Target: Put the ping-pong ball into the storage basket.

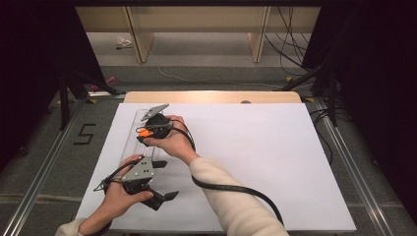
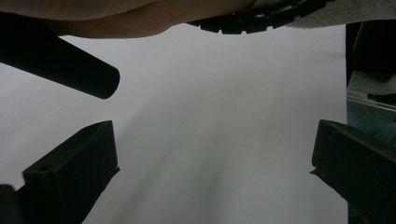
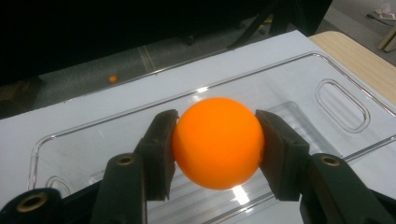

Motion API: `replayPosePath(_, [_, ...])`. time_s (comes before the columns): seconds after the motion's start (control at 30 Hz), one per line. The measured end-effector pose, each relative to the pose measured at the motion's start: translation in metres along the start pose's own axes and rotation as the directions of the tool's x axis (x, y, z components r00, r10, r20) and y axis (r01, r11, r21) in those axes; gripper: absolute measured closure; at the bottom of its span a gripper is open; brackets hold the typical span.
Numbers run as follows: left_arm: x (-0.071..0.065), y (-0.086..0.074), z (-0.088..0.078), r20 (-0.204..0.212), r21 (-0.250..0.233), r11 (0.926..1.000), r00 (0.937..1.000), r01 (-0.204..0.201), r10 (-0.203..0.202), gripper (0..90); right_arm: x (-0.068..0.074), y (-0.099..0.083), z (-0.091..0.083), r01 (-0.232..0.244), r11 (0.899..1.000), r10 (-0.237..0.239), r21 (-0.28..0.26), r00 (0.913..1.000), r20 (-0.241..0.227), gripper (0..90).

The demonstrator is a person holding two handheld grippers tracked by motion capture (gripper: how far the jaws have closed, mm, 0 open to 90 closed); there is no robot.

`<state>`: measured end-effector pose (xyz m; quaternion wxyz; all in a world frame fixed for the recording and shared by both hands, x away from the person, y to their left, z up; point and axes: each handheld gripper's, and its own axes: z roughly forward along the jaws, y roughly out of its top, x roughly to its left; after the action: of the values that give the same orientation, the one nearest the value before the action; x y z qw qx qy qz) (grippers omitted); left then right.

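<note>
An orange ball (image 3: 217, 142) sits clamped between the two black pads of my right gripper (image 3: 217, 135), just above a clear plastic tray (image 3: 341, 100). In the high view, the right gripper (image 1: 146, 132) is over that tray (image 1: 133, 142) at the left of the white board, with the ball (image 1: 143, 132) at its tip. My left gripper (image 1: 167, 180) is near the front left, jaws pointing right and spread wide. In its own view, the left gripper (image 2: 212, 154) has only bare white board between its jaws.
The white board (image 1: 255, 162) covers most of the wooden table (image 1: 211, 97). A black cable (image 1: 231, 188) trails from the right gripper along the cream sleeve. A small orange ball (image 3: 112, 79) lies on the floor beyond the board. Dark stands flank the table.
</note>
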<state>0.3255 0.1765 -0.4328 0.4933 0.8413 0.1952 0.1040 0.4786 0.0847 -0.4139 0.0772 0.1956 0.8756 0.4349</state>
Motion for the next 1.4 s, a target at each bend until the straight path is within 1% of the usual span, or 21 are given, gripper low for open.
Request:
replayPosePath(0.17, [0.0, 0.0, 0.0, 0.001, 0.001, 1.0, 1.0, -0.001, 0.001, 0.0, 0.0, 0.0, 0.002, -0.005, 1.0, 0.005, 0.004, 1.0, 0.0, 51.4])
replayPosePath(0.57, [0.0, 0.0, 0.0, 0.001, 0.001, 1.0, 1.0, -0.002, 0.002, 0.0, 0.002, 0.001, 0.007, 0.005, 1.0, -0.005, 0.015, 1.0, -0.006, 51.4])
replayPosePath(1.4, [0.0, 0.0, 0.0, 0.004, 0.001, 1.0, 1.0, -0.003, 0.003, 0.0, 0.003, -0.001, 0.013, 0.004, 0.999, -0.003, 0.032, 0.9999, -0.016, 51.3])
